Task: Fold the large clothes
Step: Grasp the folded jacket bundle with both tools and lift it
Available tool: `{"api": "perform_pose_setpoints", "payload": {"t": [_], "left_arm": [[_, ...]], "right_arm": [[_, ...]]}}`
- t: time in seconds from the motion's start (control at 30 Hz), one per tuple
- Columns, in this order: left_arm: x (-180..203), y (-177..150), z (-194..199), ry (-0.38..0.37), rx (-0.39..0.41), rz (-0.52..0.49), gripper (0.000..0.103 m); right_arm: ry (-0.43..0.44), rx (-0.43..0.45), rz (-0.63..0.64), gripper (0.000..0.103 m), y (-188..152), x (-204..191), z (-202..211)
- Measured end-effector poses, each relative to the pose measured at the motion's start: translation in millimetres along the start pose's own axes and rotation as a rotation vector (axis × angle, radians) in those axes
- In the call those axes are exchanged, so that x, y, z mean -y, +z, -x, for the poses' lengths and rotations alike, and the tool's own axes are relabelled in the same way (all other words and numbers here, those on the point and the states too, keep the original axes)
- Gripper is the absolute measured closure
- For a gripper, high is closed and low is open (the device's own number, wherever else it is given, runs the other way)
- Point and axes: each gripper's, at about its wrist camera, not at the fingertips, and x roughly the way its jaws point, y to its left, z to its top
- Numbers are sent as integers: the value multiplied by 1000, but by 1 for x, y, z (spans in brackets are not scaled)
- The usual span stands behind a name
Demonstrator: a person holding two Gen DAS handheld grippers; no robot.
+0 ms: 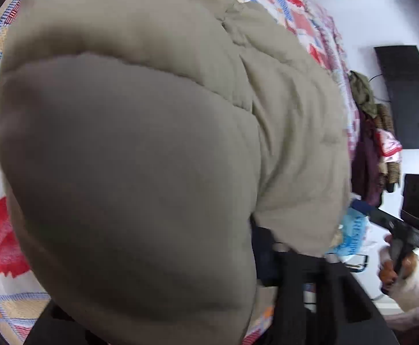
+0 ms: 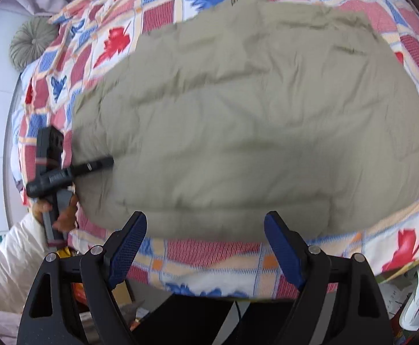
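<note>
A puffy beige jacket (image 2: 238,120) lies spread on a bedspread with a leaf pattern (image 2: 209,258). My right gripper (image 2: 208,244) hangs open just over the jacket's near edge, and nothing sits between its blue pads (image 2: 129,244). At the jacket's left edge my left gripper (image 2: 103,164) pinches the padded fabric, one black finger lying on top, and a hand (image 2: 62,215) holds its handle. In the left wrist view the jacket (image 1: 137,158) bulges up close and hides my left fingers. A hand (image 1: 393,270) at the right edge of that view holds the right gripper.
A round grey cushion (image 2: 28,43) rests at the bed's far left corner. Loose clothes (image 1: 373,132) hang off the bed's side near a dark panel (image 1: 405,95) on the white wall. A blue plastic bag (image 1: 350,235) lies below them.
</note>
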Motion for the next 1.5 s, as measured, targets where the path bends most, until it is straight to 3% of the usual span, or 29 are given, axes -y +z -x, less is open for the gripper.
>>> {"api": "perform_pose_setpoints", "payload": {"t": [0.07, 0.1, 0.13, 0.17, 0.2, 0.43, 0.6, 0.83, 1.0, 1.1, 1.13, 1.23, 1.3, 1.37, 1.43, 1.5], "left_arm": [[9, -1, 4, 23, 16, -22, 75], [15, -1, 6, 33, 23, -26, 76], [20, -3, 9, 39, 31, -22, 77], [24, -4, 12, 39, 37, -15, 78], [29, -5, 16, 37, 47, -6, 79], [106, -7, 48, 42, 88, -79, 79], [182, 2, 51, 59, 96, -161, 79], [292, 15, 1, 169, 67, -242, 78], [334, 27, -29, 241, 46, -277, 78], [351, 32, -40, 281, 22, -311, 77], [356, 33, -44, 288, 10, -332, 70], [370, 39, -63, 253, -26, -348, 49], [378, 44, -78, 216, -52, -368, 49], [372, 48, -93, 152, -76, -382, 48], [371, 56, -112, 44, -92, -385, 27], [368, 56, -131, -30, -104, -367, 26]], "right_arm": [[-16, 67, 8, 17, 14, 3, 4], [-38, 108, 16, 26, 21, 3, 5], [-51, 137, 26, 63, 29, 3, 5], [-58, 148, 33, 82, 35, 3, 2], [-54, 161, 39, 92, 43, 3, -2], [-3, 200, 89, 92, 73, 5, -45], [105, 165, -20, 96, 85, 34, -81], [212, 133, -84, 102, 96, 54, -106], [303, 86, -145, 102, 100, 69, -111], [323, 62, -163, 102, 102, 81, -92], [310, 77, -163, 102, 102, 87, -79], [292, 149, -186, 97, 91, 116, -36], [273, 181, -223, 97, 79, 140, -14], [246, 204, -258, 97, 64, 163, 2], [226, 224, -295, 97, 47, 185, 15], [210, 235, -329, 97, 32, 202, 23]]}}
